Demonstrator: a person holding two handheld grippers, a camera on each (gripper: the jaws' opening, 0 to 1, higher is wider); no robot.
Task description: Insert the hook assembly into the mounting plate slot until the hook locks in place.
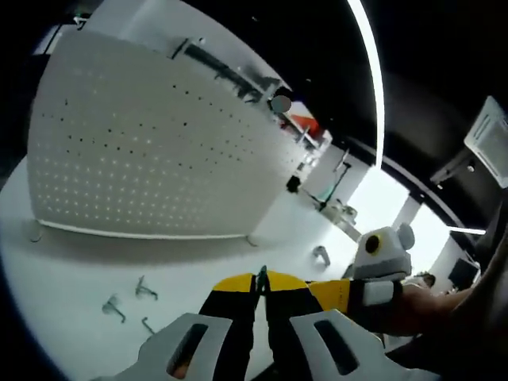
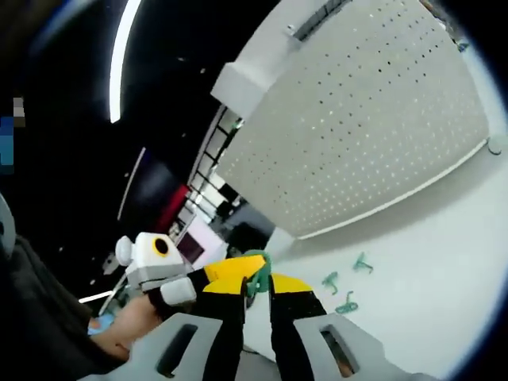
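In the left gripper view, the left gripper [image 1: 261, 279] has its jaws drawn together on a small dark green hook [image 1: 262, 277] at their tips. The right gripper [image 1: 349, 292], black and yellow, comes in from 3 o'clock and meets the same spot, a person's hand [image 1: 421, 308] behind it. In the right gripper view, the right gripper [image 2: 259, 279] is closed narrow on that green hook [image 2: 255, 271], seen here as a curled loop, and the left gripper [image 2: 213, 279] reaches it from 9 o'clock. The white perforated mounting plate [image 1: 151, 147] stands upright at 10 o'clock in the left gripper view, its lower edge on the white table [image 1: 71, 270]. Open table lies between plate and grippers. Three spare hooks [image 1: 131, 300] lie loose at 8 o'clock, and a separate grey hook [image 1: 321, 255] at 4 o'clock.
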